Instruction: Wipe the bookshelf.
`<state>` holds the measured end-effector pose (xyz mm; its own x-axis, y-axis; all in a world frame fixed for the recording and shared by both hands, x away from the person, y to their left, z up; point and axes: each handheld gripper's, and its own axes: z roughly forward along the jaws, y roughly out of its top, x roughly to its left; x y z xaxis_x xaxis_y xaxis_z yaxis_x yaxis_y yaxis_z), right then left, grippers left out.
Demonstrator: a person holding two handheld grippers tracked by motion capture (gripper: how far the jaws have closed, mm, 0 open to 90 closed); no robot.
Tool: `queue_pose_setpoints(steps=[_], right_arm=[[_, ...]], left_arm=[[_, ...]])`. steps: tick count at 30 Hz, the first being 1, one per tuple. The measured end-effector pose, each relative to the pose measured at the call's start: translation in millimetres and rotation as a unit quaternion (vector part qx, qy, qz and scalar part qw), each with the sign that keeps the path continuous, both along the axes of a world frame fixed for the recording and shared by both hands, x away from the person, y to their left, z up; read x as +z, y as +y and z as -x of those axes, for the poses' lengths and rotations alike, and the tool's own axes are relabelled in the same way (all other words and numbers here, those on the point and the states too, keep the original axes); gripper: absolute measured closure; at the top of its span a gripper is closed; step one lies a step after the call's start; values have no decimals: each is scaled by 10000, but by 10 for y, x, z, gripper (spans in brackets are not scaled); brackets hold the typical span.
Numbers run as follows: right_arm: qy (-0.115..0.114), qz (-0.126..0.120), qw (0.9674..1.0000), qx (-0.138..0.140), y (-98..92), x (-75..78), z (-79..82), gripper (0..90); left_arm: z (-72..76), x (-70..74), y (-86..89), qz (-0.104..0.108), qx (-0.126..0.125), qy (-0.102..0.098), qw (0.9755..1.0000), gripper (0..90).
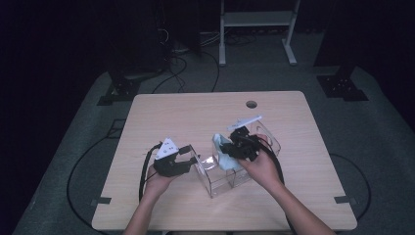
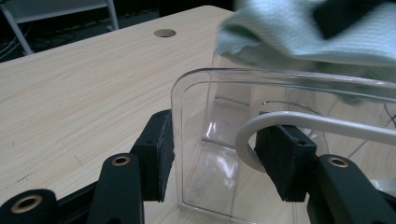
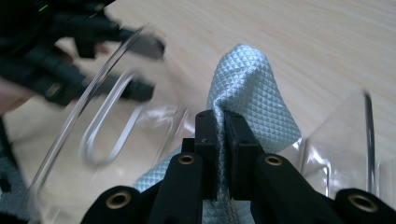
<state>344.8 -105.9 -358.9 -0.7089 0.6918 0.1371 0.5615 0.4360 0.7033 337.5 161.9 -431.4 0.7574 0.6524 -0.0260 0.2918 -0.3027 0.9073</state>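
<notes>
Clear plastic container at the table's centre, its wall and white handle pinched in the left gripper, while the right gripper, clamped tight on a pale-blue cloth, should wipe gently, the bracing hand steady.

A clear, rectangular plastic container with a white loop handle stands open-topped on the light wooden table, and a pale blue, diamond-textured cloth hangs bunched over its rim, partly inside.
</notes>
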Motion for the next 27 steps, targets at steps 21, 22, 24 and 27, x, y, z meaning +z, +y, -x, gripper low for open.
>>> queue_pose_setpoints(steps=[21, 22, 24, 27], right_arm=[[-504, -722, 9961, -25, -672, -251, 1081, 842], [-443, -750, 9962, -24, -635, -309, 1037, 842], [-404, -759, 9963, -28, -589, -379, 975, 841], [-467, -690, 9965, -81, -548, -454, 902, 841]], left_arm=[[3, -6, -11, 16, 51, 31, 10000, 474], [3, -6, -10, 12, 45, 30, 10000, 473], [2, -7, -10, 41, 44, 39, 10000, 472], [-3, -5, -3, 38, 37, 51, 10000, 472]])
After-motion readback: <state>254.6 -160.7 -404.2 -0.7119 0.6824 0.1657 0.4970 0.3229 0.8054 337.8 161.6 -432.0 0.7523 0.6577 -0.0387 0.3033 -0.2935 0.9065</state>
